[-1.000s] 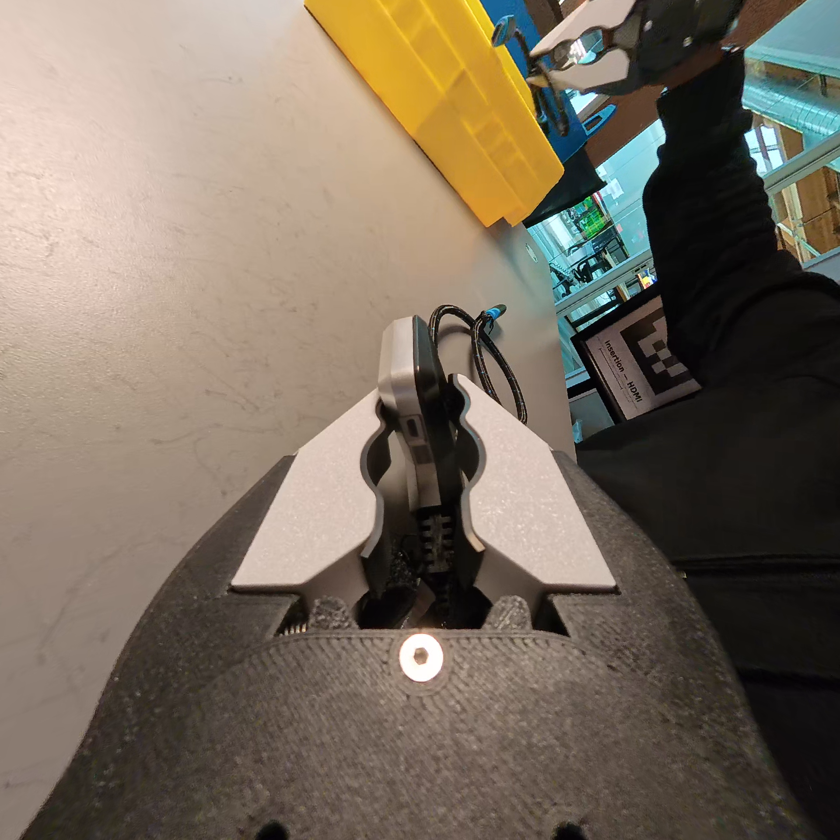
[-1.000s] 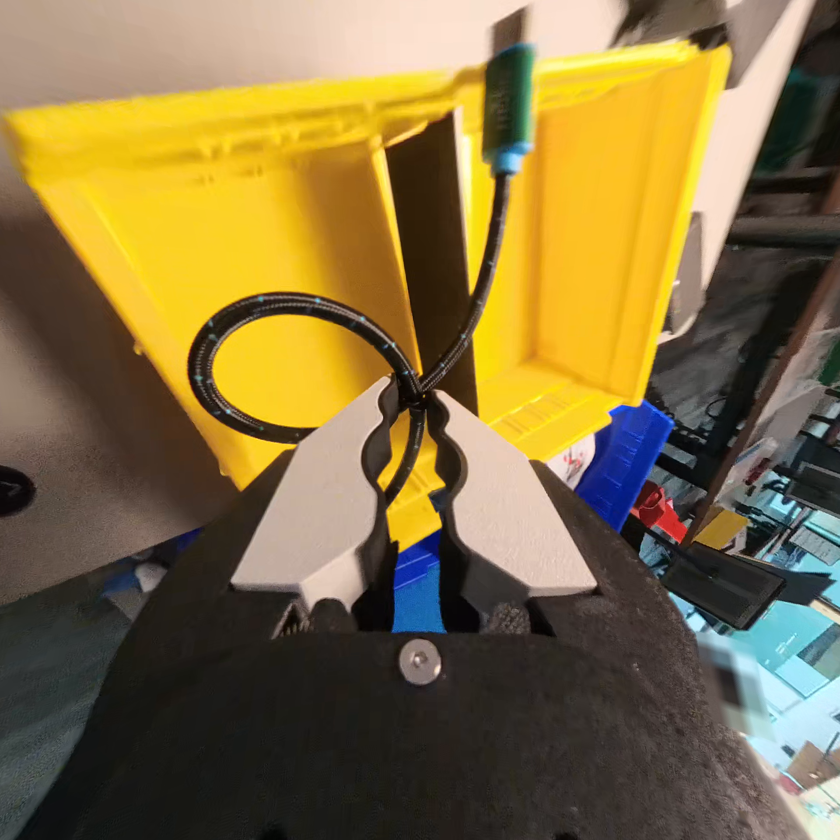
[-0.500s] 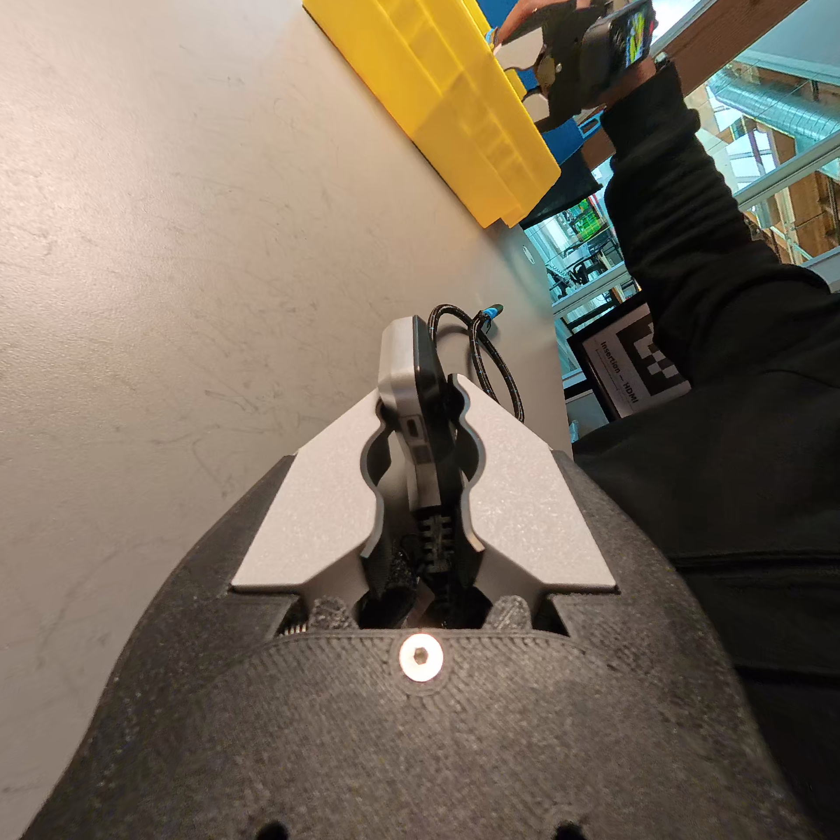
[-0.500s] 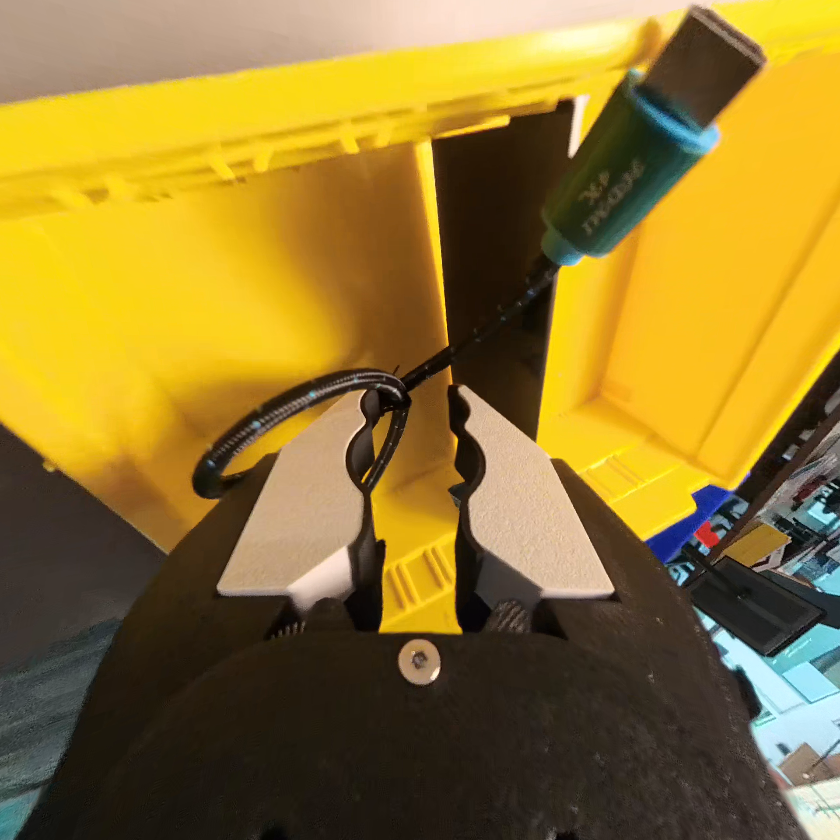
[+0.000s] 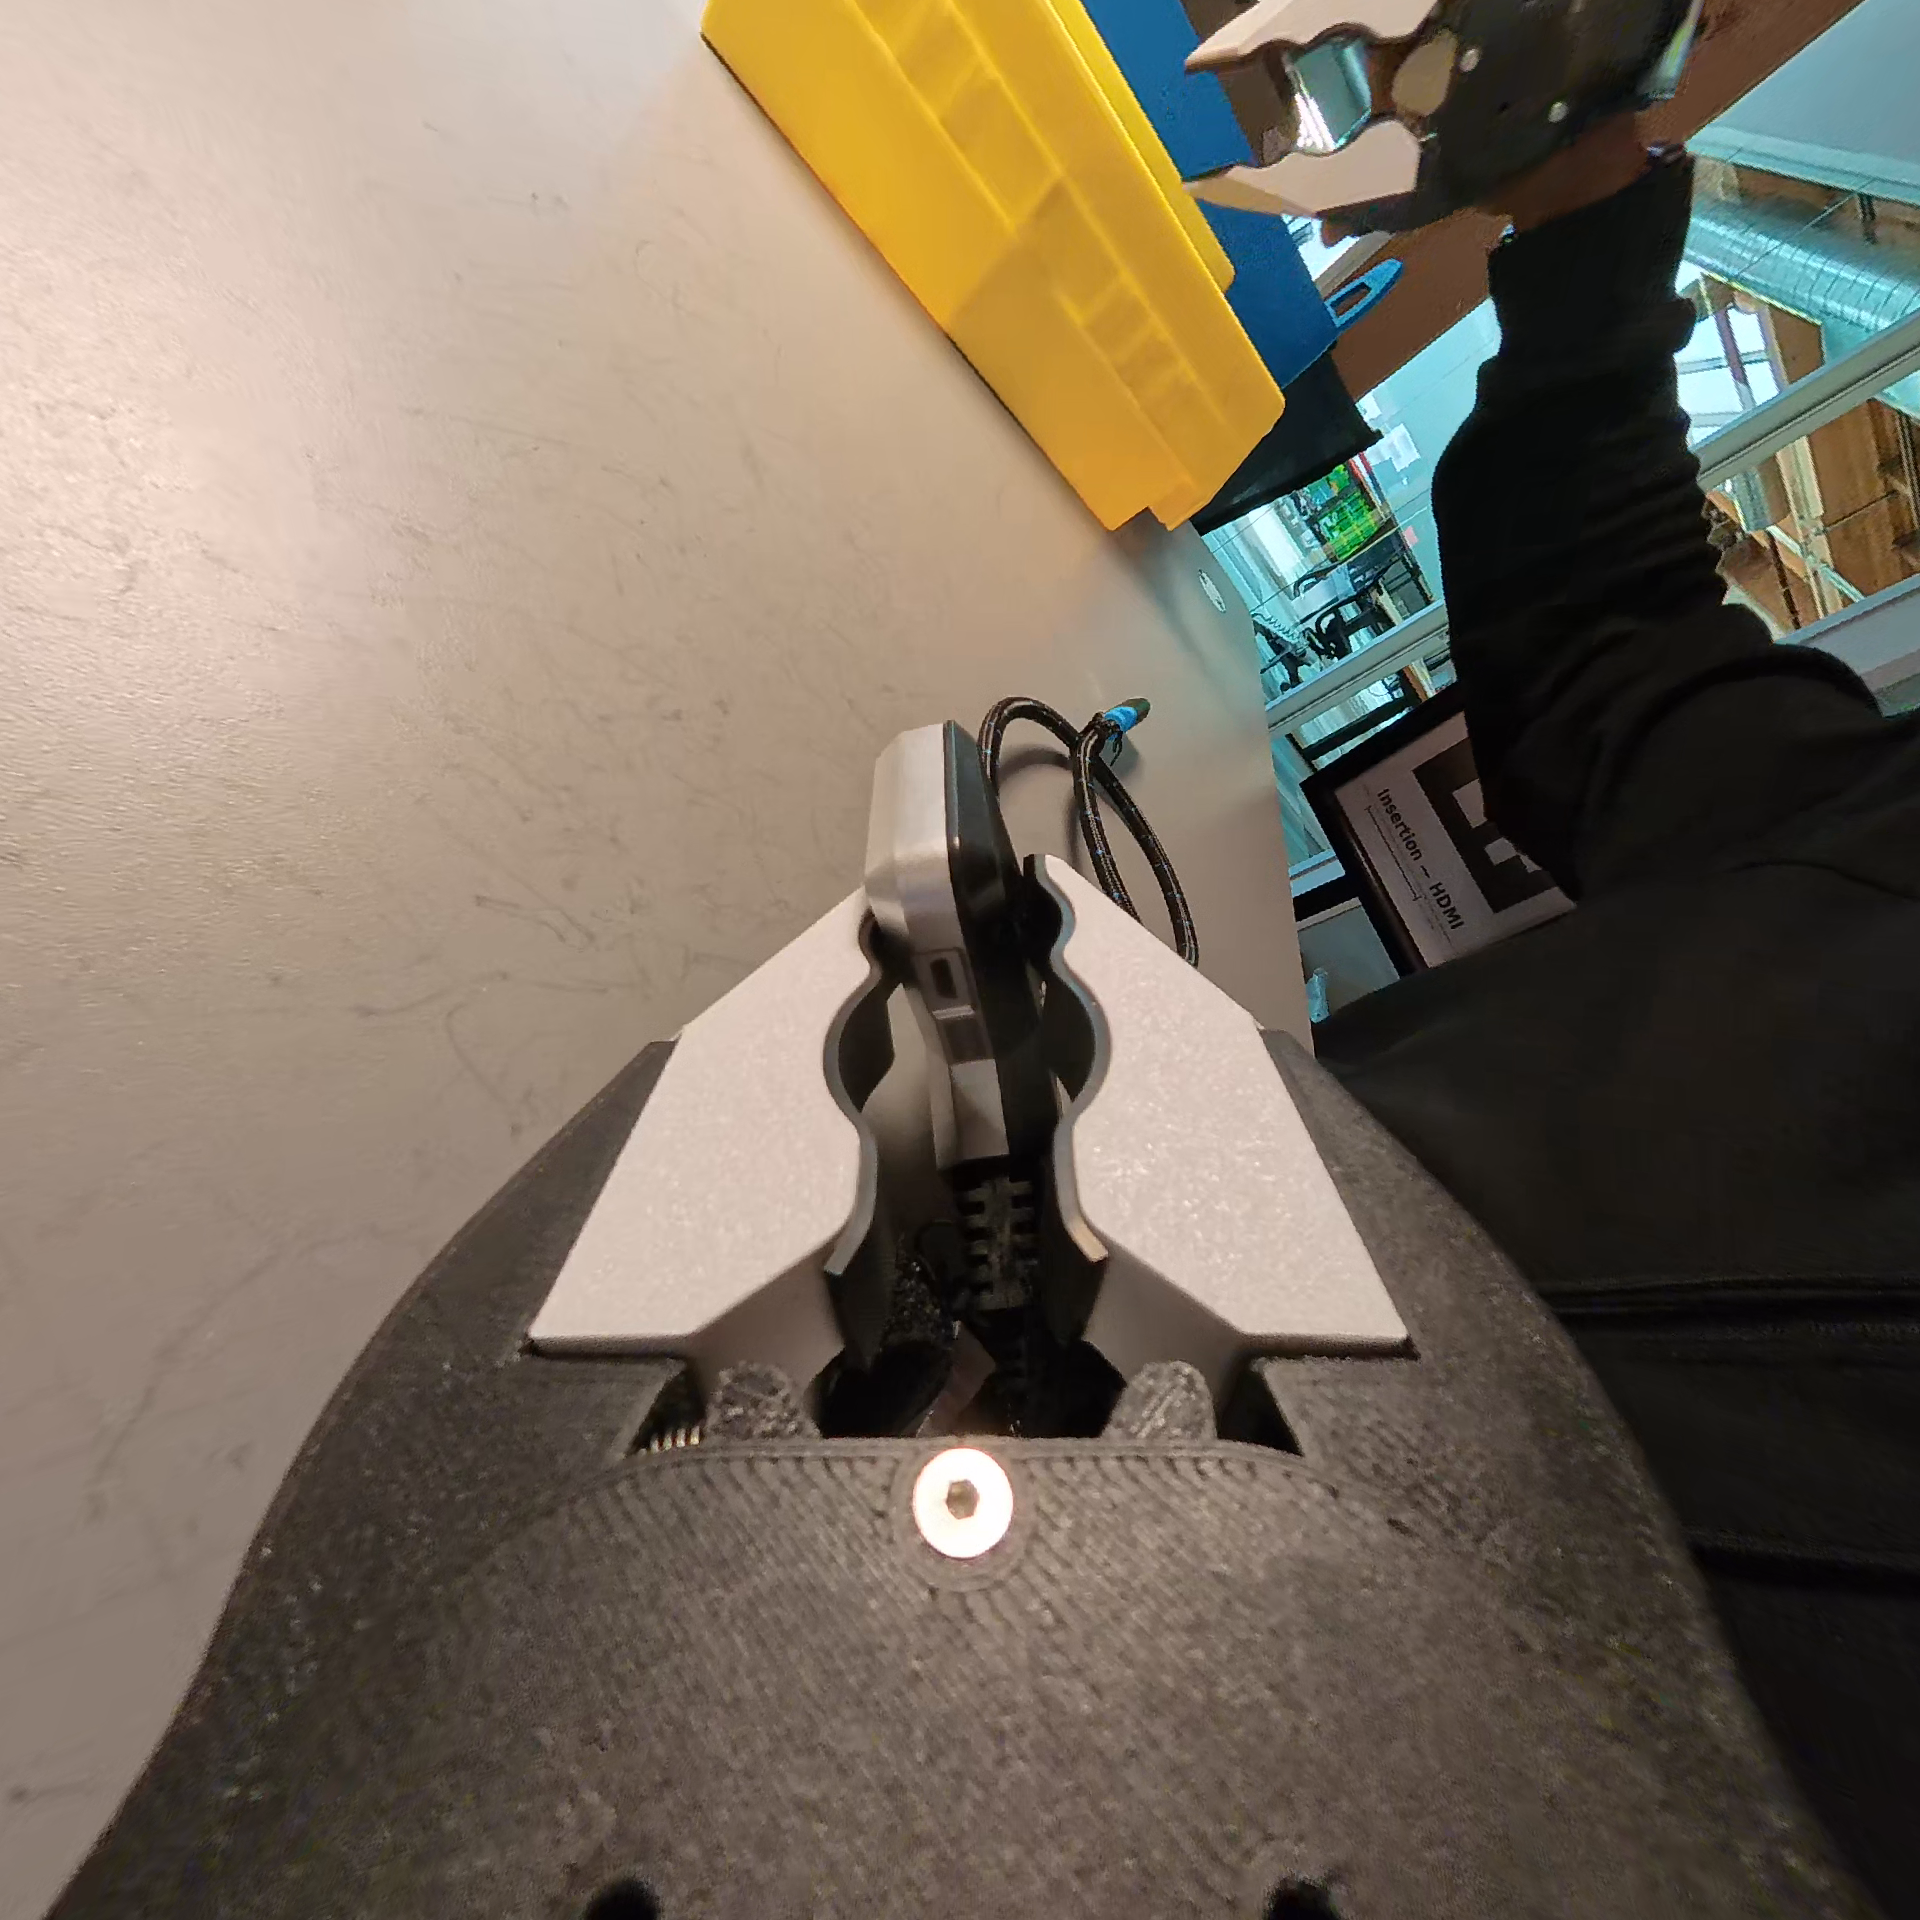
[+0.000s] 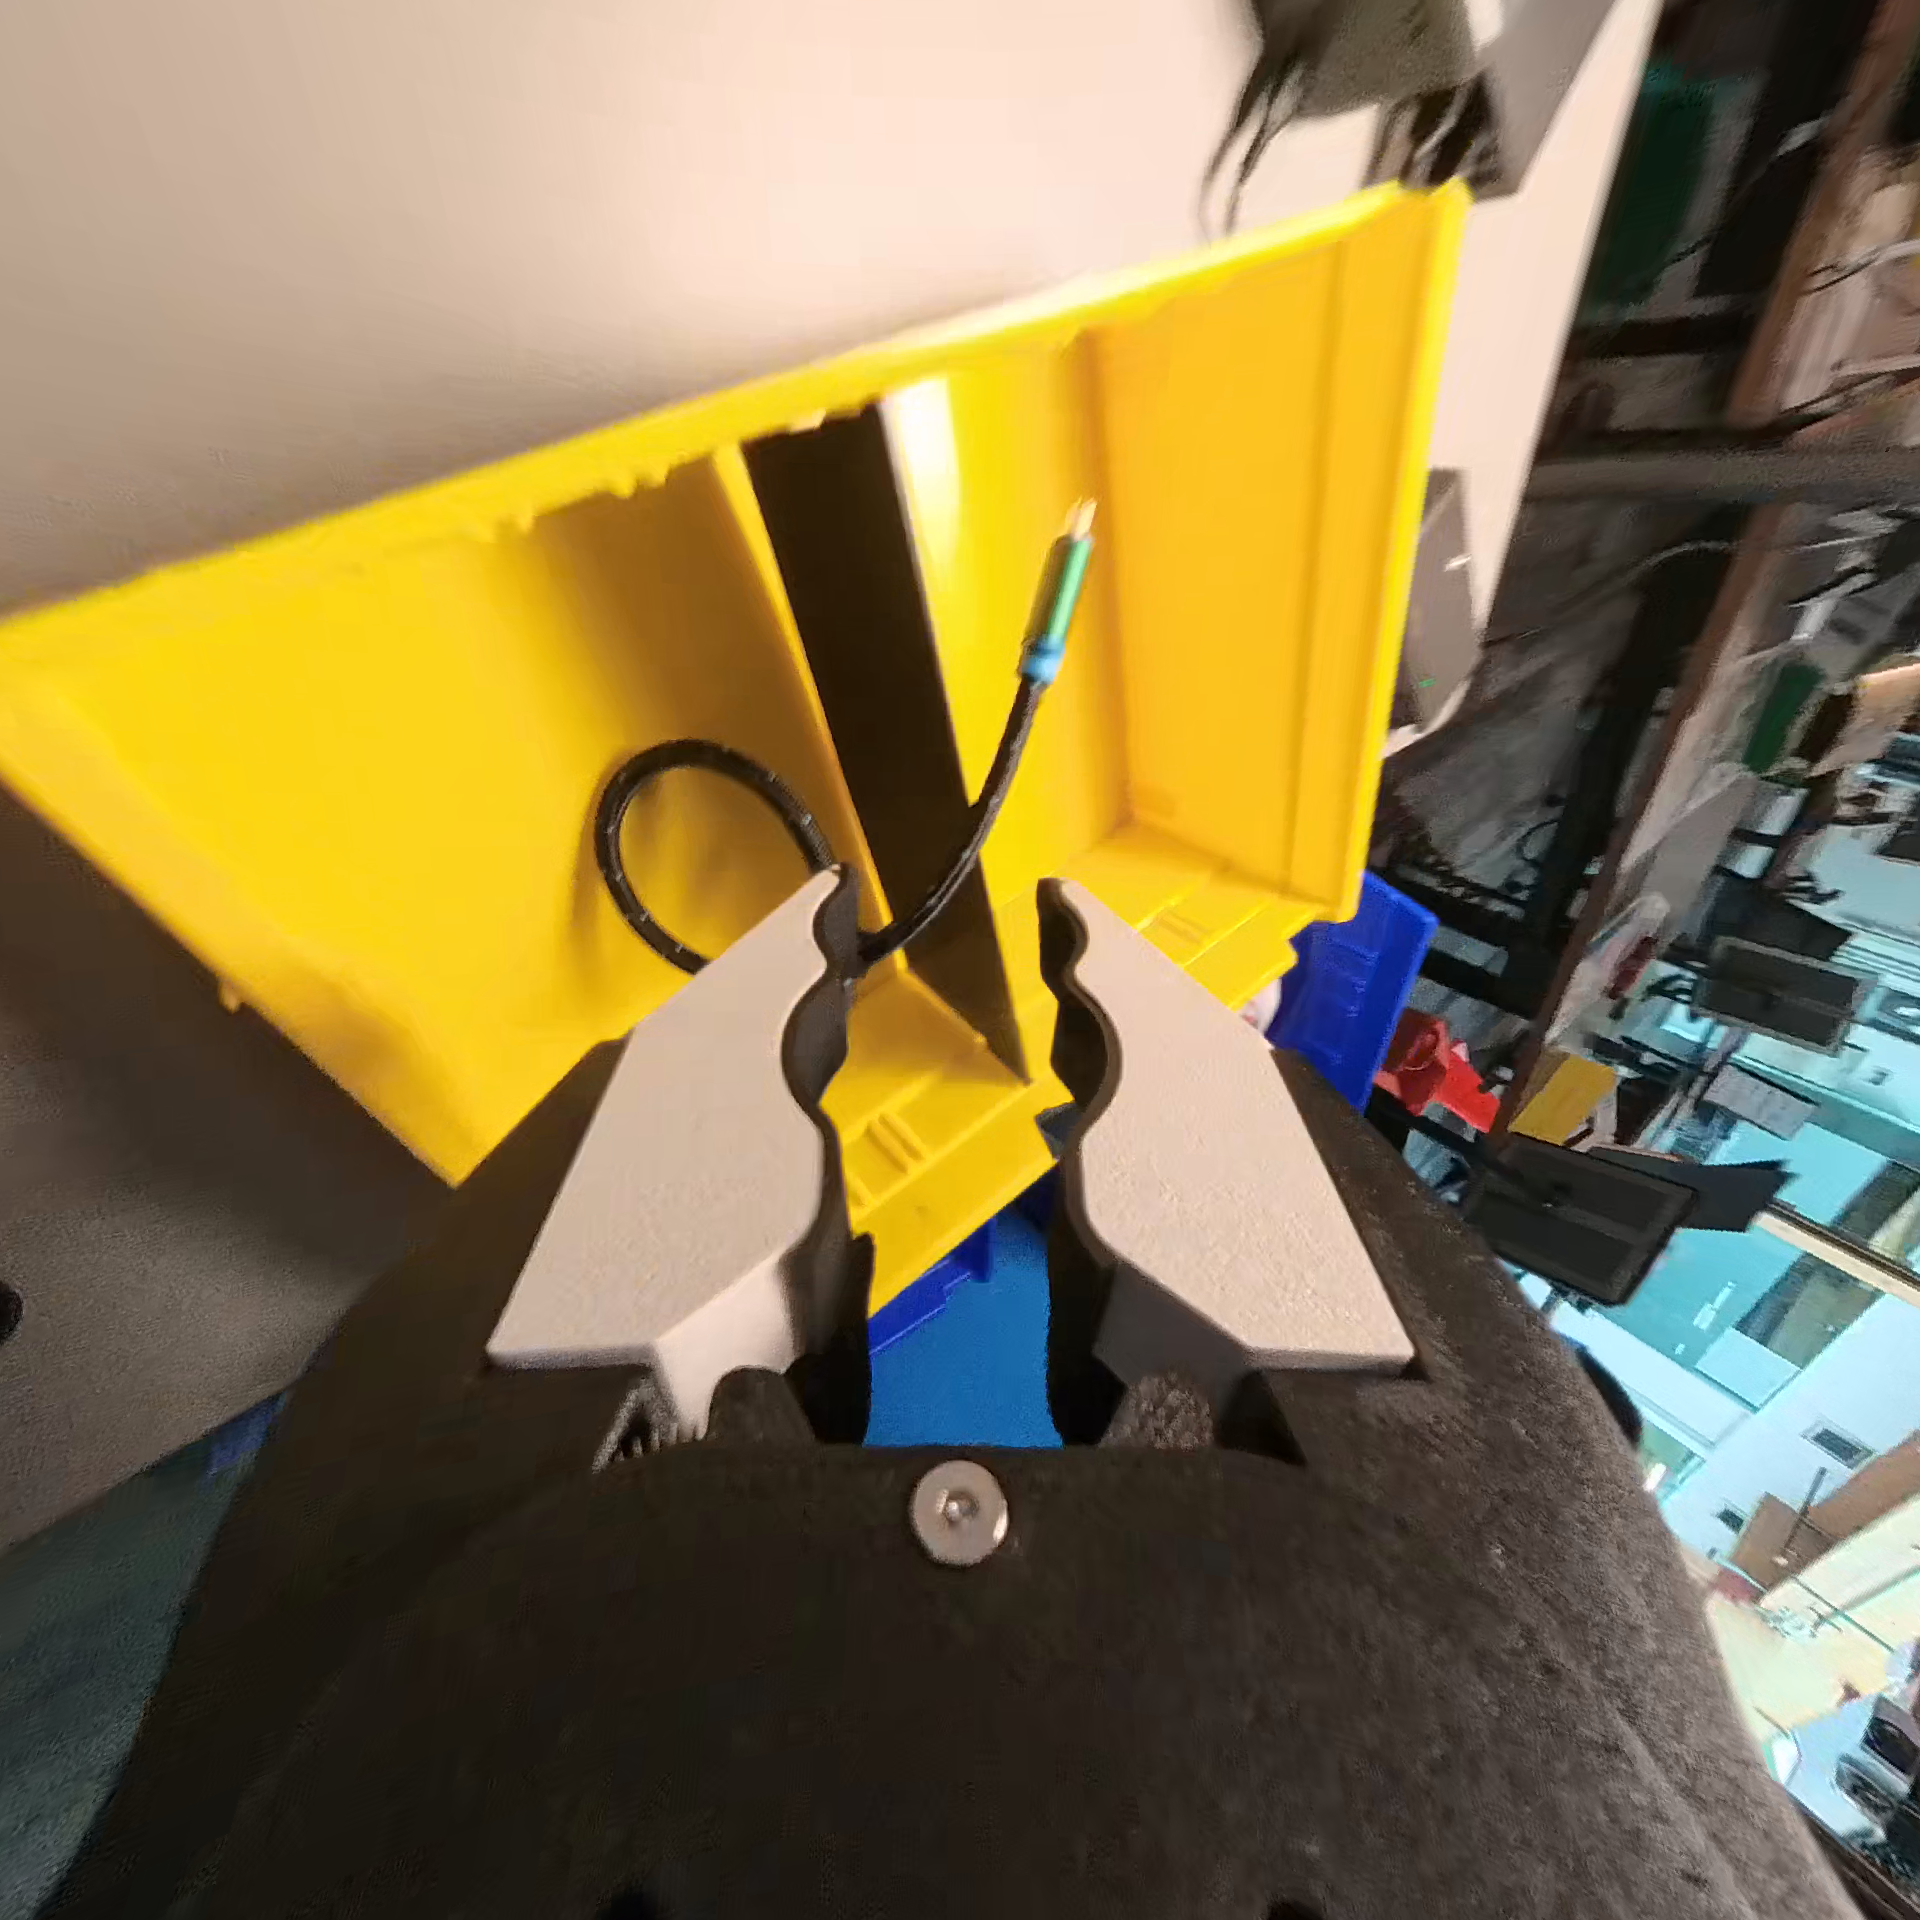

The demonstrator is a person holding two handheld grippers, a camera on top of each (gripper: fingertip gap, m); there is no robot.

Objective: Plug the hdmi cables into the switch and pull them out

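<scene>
In the left wrist view my left gripper (image 5: 956,894) is shut on the silver and black switch (image 5: 925,831) and holds it edge-up above the table. A black braided HDMI cable (image 5: 1132,842) with a blue-tipped plug lies on the table just beyond it. In the right wrist view my right gripper (image 6: 940,894) is open over the yellow bin (image 6: 364,831). A second braided cable (image 6: 717,753) with a green and blue plug (image 6: 1060,592) sits inside the bin. It passes close by my left fingertip (image 6: 810,914), with the jaws not closed on it. The right gripper (image 5: 1278,114) also shows far off, open.
The yellow bin (image 5: 1039,260) stands at the table's far side, with a black divider (image 6: 873,644) inside and a blue bin (image 6: 1340,987) behind it. A person's black sleeve (image 5: 1579,520) reaches across on the right. A framed sign (image 5: 1423,862) stands at the table's edge (image 5: 1247,623). The grippers' ends are close to 45 cm from one another.
My right gripper has opened and let go of the cable, which now rests in the yellow bin; the gripper has drawn back. My left gripper still holds the switch in place.
</scene>
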